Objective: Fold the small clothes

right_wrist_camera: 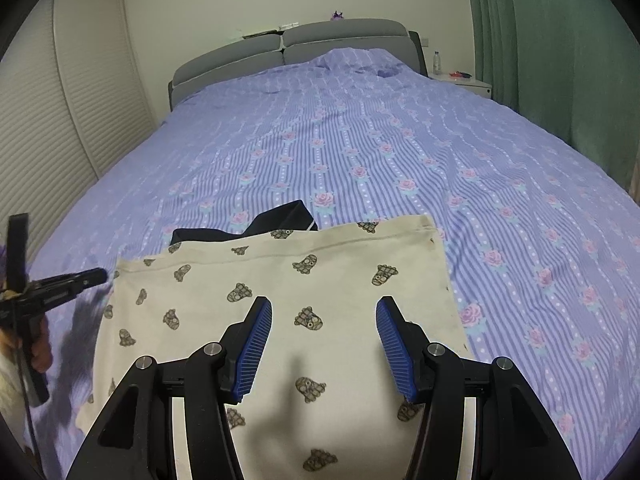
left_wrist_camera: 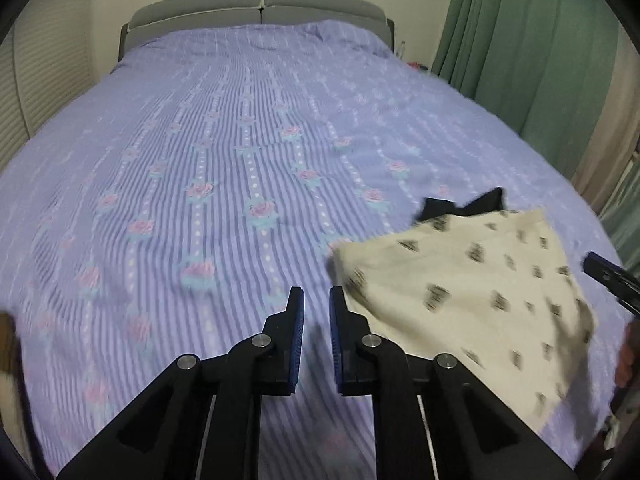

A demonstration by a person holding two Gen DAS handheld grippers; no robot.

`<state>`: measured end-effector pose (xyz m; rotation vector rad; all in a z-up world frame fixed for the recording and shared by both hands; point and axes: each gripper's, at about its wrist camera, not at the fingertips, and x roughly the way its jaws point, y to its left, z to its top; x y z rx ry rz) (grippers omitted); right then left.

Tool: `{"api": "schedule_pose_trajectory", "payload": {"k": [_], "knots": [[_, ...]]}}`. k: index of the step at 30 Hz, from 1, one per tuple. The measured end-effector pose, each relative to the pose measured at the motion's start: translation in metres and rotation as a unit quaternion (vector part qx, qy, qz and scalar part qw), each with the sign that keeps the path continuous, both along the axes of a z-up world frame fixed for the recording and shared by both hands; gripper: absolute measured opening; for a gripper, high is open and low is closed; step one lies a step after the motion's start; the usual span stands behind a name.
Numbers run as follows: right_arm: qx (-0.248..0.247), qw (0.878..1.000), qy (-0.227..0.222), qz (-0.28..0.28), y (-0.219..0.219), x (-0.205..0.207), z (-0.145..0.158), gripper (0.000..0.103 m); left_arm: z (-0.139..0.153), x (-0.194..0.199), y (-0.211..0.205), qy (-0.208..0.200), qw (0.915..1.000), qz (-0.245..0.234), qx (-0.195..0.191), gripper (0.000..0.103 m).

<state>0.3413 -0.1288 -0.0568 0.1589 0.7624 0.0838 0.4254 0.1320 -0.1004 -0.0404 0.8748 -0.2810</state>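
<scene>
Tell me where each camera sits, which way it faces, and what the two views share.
Left wrist: rides the left gripper, facing the grey padded headboard across the purple rose-striped bedspread; jaws nearly shut on nothing, cream printed garment to its right.
Right wrist: rides the right gripper, facing the same way; jaws open above the garment, and a hand holding the left gripper shows at left.
Shared: bedspread, headboard, garment, the black cloth beneath it, green curtain.

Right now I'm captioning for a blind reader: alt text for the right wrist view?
A cream printed garment lies flat on a purple floral bedspread, a dark garment behind it. The right claw hangs open above it; the left claw sits by its left edge.
</scene>
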Motion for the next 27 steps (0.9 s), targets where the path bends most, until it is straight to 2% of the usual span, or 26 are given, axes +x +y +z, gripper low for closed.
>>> {"api": "schedule_pose_trajectory", "payload": {"k": [4,11,13,15,19,22,27], "knots": [[-0.005,1.000,-0.007,-0.012,-0.013,-0.016,0.004,0.056,0.005,-0.046,0.002,0.009,0.9989,0.005,-0.046,0.021],[-0.001,0.999,-0.008,-0.044,-0.037,-0.057,0.000,0.055,-0.007,-0.105,-0.008,0.045,0.9954,0.028,-0.080,0.023],[-0.004,0.999,-0.008,-0.054,-0.044,-0.071,-0.004,0.055,-0.008,-0.120,-0.010,0.045,0.9932,0.044,-0.098,0.031],[-0.007,0.998,-0.007,-0.057,-0.048,-0.081,-0.009,0.055,-0.011,-0.131,-0.014,0.046,0.9916,0.056,-0.107,0.033],[0.004,0.997,0.000,-0.082,-0.062,-0.103,-0.022,0.056,-0.019,-0.144,-0.021,0.047,0.9900,0.075,-0.110,0.043],[0.019,0.995,0.010,-0.093,-0.072,-0.114,-0.034,0.056,-0.028,-0.143,-0.028,0.060,0.9900,0.072,-0.106,0.043],[0.016,0.994,0.020,-0.109,-0.083,-0.122,-0.047,0.056,-0.041,-0.131,-0.035,0.074,0.9885,0.084,-0.102,0.045]]}}
